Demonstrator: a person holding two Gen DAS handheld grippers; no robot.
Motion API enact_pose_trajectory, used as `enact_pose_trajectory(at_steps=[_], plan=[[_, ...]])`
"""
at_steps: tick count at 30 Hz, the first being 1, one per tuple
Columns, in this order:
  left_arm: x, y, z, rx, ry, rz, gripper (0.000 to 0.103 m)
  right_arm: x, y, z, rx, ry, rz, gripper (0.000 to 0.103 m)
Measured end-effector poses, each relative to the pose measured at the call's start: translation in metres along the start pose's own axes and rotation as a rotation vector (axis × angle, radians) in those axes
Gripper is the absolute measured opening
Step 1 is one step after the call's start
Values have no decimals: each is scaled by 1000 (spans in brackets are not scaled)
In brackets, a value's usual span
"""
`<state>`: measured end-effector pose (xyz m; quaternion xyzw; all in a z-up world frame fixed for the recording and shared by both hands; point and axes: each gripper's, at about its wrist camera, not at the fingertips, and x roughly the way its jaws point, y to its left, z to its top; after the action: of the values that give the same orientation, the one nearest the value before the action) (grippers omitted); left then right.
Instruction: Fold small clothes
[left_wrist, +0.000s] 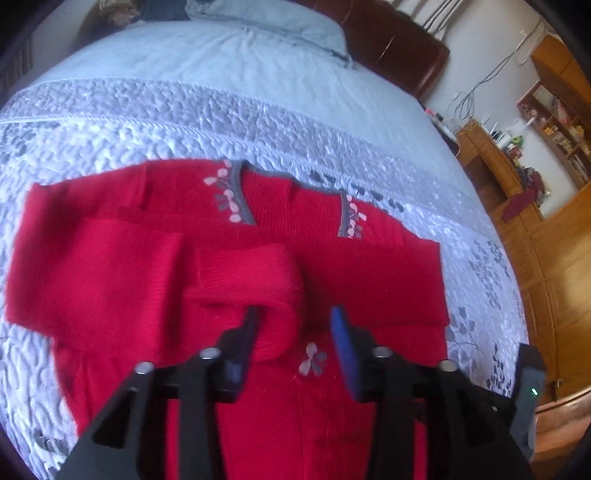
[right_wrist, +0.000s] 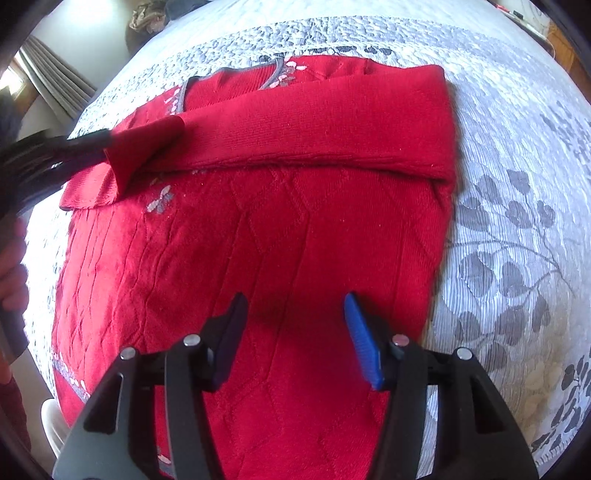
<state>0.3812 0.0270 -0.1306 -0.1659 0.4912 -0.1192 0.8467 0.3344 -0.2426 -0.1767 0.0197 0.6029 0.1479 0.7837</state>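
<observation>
Red knitted sweater (right_wrist: 280, 229) on bed (right_wrist: 517, 155), sleeves folded across; left gripper (left_wrist: 295, 328) and right gripper (right_wrist: 293, 314) both spread, empty.

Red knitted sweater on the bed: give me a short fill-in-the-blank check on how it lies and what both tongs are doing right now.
1. The red knitted sweater lies on a grey quilted ____ with a leaf pattern.
2. Both sleeves are folded across the ____ of the sweater.
3. The right tongs hover over the sweater body with jaws ____.
4. The left tongs stand open around the ____ of the left sleeve.

Missing words: bedspread; chest; open; cuff
</observation>
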Motion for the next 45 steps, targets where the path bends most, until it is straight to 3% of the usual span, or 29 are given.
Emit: enact_pose_trajectory(at_steps=[4, 8, 14, 16, 22, 25, 31, 35, 38, 41, 45], plan=[[-34, 26, -4, 1, -39, 25, 45, -2, 6, 6, -8, 6, -27, 55], [-40, 75, 10, -75, -31, 165, 45, -17, 26, 22, -26, -21, 10, 55], [-12, 139, 25, -154, 102, 245, 44, -26, 91, 70, -123, -24, 109, 55], [3, 155, 23, -192, 170, 238, 43, -20, 118, 89, -152, 0, 152, 55], [10, 167, 20, -193, 186, 221, 40, 20, 179, 133, -203, 106, 209, 53], [14, 164, 22, -151, 199, 238, 40, 43, 190, 142, -204, 153, 192, 53], [14, 173, 24, -200, 195, 188, 40, 78, 190, 144, -187, 231, 127, 54], [14, 173, 23, -194, 190, 186, 40, 88, 200, 135, -259, 233, 48, 55], [15, 171, 24, -192, 190, 193, 41, 89, 205, 135, -267, 216, -18, 43], [14, 170, 24, -185, 189, 195, 41, 79, 193, 140, -221, 197, 9, 9], [17, 170, 25, -186, 187, 193, 41, 42, 143, 142, -104, 119, 128, 8]])
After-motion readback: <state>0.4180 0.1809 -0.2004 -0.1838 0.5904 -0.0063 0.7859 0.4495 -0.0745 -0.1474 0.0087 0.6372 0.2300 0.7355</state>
